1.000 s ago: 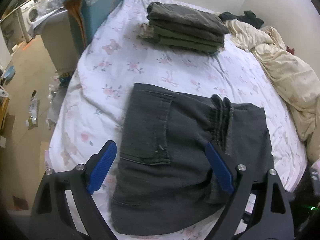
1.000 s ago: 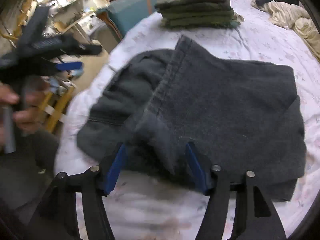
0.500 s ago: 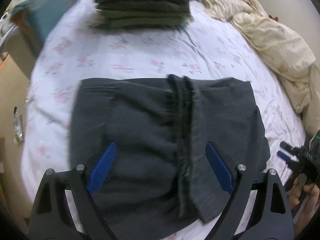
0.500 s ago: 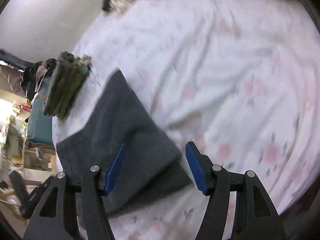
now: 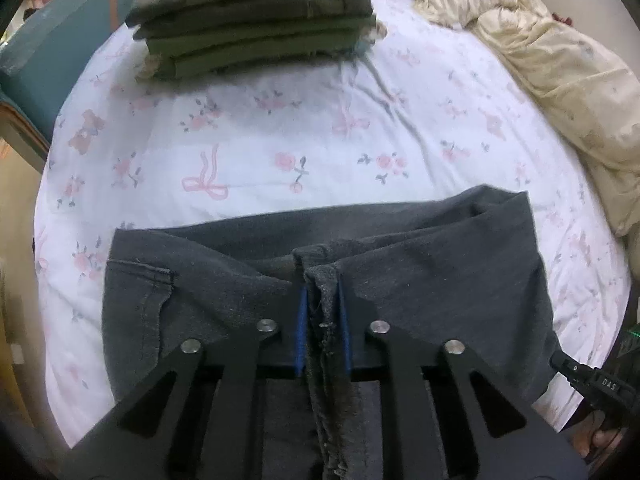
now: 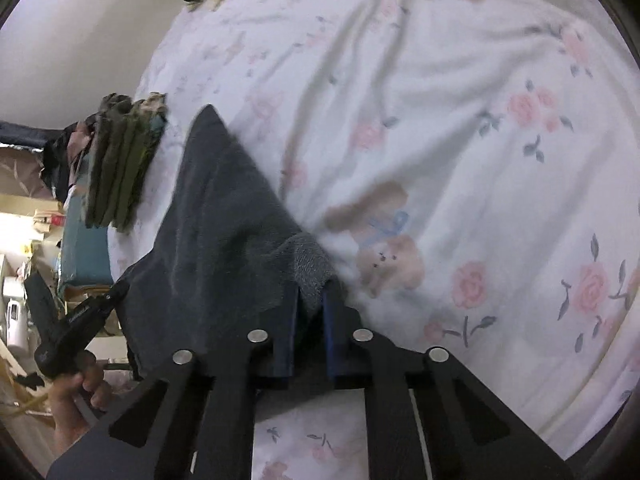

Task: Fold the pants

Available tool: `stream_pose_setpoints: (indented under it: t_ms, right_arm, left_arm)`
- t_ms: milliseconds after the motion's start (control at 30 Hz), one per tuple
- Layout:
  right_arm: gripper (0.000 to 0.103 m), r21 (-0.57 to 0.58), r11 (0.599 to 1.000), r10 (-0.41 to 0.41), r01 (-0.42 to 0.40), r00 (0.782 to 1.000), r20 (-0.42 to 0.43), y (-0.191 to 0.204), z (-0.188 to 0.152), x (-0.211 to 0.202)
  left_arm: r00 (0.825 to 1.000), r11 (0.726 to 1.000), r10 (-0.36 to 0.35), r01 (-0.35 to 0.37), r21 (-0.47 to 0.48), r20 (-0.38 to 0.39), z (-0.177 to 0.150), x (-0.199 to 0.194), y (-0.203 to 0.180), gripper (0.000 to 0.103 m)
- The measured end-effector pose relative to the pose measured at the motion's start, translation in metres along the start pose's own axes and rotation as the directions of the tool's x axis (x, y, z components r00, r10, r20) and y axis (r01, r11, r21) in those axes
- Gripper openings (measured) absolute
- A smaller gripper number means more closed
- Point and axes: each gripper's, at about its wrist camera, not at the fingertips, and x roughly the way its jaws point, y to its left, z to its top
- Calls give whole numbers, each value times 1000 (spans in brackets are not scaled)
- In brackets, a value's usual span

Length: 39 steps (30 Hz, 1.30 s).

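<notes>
STEP: my left gripper [image 5: 322, 322] and right gripper [image 6: 307, 322] have just closed, clamping folded dark grey cotton pants [image 5: 440, 280] | NEXT: I judge a level, matched lift-and-fold.

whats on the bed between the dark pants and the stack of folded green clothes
Nothing: the left wrist view shows only bare floral sheet between the dark pants and the folded green stack.

Soft, even indoor light without glare; fisheye bending and dark vignetting at the edges, slight blur throughout.

"DAS" on right claw [image 5: 596, 384]
</notes>
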Motion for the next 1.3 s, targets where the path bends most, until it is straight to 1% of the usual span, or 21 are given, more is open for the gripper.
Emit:
stream_pose_setpoints:
  t_ms: [100,133,167,200,233,267,333,367,433,467,500,567,633,767,833,933,1067,1167,1233,1267,1300]
  right_arm:
    - [7,17,999,28,-28,1000,10,-3,-3,-9]
    - [7,31,999,24,-24,1000,4,-6,-4,-9]
    - [7,52,998,27,-26,1000,-16,-11,-4,-5]
    - [7,69,997,25,-22,999,-35,-14,-5,0]
    - [7,76,997,16,-13,999,-40,-16,-5,2]
    - [7,84,996,18,-14,999,-39,-17,-5,3]
    - [7,95,995,29,-26,999,-30,-16,-5,0]
    - [7,98,995,32,-30,999,-26,-16,-5,0]
    - [7,113,993,39,-35,999,-34,-18,-6,2]
    - [7,121,992,42,-37,998,-36,-19,-5,2]
    - [7,126,991,46,-41,998,-37,-20,-4,2]
    - [7,117,992,44,-39,998,-36,-18,-4,1]
    - [7,118,992,45,-41,998,-37,-19,-4,1]
    - [7,125,991,47,-42,998,-38,-21,-4,1]
    - [9,128,991,46,-41,998,-39,-21,-4,1]
    - [12,161,986,53,-45,998,-44,-26,-4,3]
    - [14,205,977,65,-57,997,-30,-34,-4,-3]
    - [14,273,960,63,-67,998,25,-47,-2,-15]
    - [14,319,943,84,-94,995,46,-56,-1,-19]
    - [15,338,935,95,-106,994,50,-59,-1,-19]
    - [16,349,929,111,-119,993,44,-61,-1,-17]
  left_arm:
    - [999,997,-13,17,-81,53,-2,-21,15,10]
    - [999,994,21,-16,-109,38,-3,-20,22,11]
    - [998,990,66,-64,-127,7,-5,-13,25,19]
    - [994,987,104,-105,-125,-17,-6,-7,25,23]
    - [992,986,122,-125,-112,-30,-6,-4,23,34]
    - [990,986,141,-142,-89,-21,-3,-6,18,40]
    - [987,987,161,-160,-29,22,4,-16,7,53]
    - [983,984,175,-176,2,47,9,-22,0,63]
    - [974,978,183,-195,81,137,26,-37,-26,73]
    - [971,973,179,-198,119,158,33,-39,-38,79]
    - [973,967,169,-195,162,159,41,-37,-51,82]
    - [983,957,135,-162,242,126,54,-27,-76,82]
    - [990,948,113,-134,290,87,61,-14,-97,82]
    - [997,941,76,-61,332,-32,66,20,-131,82]
    - [993,931,87,-51,363,-83,65,37,-150,82]
    - [990,922,61,-7,386,-127,67,54,-170,81]
    - [988,911,48,18,413,-150,70,65,-193,69]
    - [984,901,42,39,431,-175,70,72,-211,68]
    - [980,898,42,48,438,-194,70,80,-219,68]
    - [977,898,45,51,438,-207,69,86,-222,66]
    - [976,895,49,52,443,-213,70,91,-225,60]
